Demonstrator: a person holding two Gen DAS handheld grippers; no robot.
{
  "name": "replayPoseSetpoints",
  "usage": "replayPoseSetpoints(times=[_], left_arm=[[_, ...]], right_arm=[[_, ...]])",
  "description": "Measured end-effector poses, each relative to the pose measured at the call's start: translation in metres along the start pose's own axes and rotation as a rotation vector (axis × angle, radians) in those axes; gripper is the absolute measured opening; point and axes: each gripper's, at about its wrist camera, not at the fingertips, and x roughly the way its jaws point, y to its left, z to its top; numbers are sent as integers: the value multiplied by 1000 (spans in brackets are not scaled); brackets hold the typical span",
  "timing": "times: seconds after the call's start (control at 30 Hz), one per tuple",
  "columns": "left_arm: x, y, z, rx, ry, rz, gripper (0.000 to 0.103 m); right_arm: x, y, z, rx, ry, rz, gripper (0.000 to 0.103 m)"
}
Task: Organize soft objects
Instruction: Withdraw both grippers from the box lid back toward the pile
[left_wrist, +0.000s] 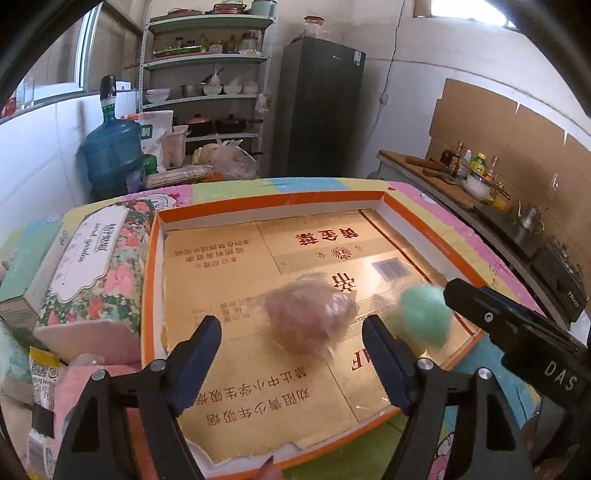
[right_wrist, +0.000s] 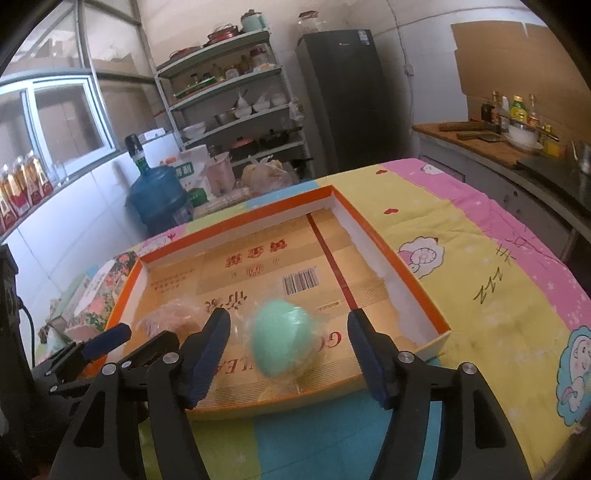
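Observation:
A shallow orange-rimmed cardboard tray (left_wrist: 152, 266) lies on a colourful cartoon cloth; it also shows in the right wrist view (right_wrist: 417, 280). Inside it lie a pinkish soft ball in clear wrap (left_wrist: 310, 317), also in the right wrist view (right_wrist: 166, 319), and a mint-green soft ball in clear wrap (left_wrist: 423, 317), also in the right wrist view (right_wrist: 282, 341). My left gripper (left_wrist: 291, 343) is open and empty, its jaws either side of the pink ball. My right gripper (right_wrist: 288, 345) is open and empty, its jaws either side of the green ball, just above it.
A floral tissue pack (left_wrist: 96, 273) and several soft packets (left_wrist: 44, 380) lie left of the tray. Beyond the table stand a blue water jug (left_wrist: 110, 147), metal shelves (left_wrist: 207, 92), a dark fridge (left_wrist: 317, 107) and a counter with bottles (left_wrist: 465, 166).

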Motion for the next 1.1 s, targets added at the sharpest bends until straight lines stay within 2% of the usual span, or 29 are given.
replayPoseSetpoints(times=[0.2, 0.4, 0.5, 0.7, 1.1], left_arm=[[-20, 9, -2, -19, -50, -4, 78], [-49, 17, -7, -2, -145, -11, 79], [-58, 23, -11, 2, -144, 9, 87], [-84, 37, -23, 0, -170, 61, 87], [-133, 61, -46, -13, -224, 160, 87]], right_arm=[[-17, 4, 0, -1, -35, 5, 68], [-35, 18, -4, -17, -75, 1, 68], [-44, 28, -8, -26, -96, 7, 68], [-58, 54, -20, -53, -132, 9, 68], [-78, 110, -44, -146, -138, 48, 68]])
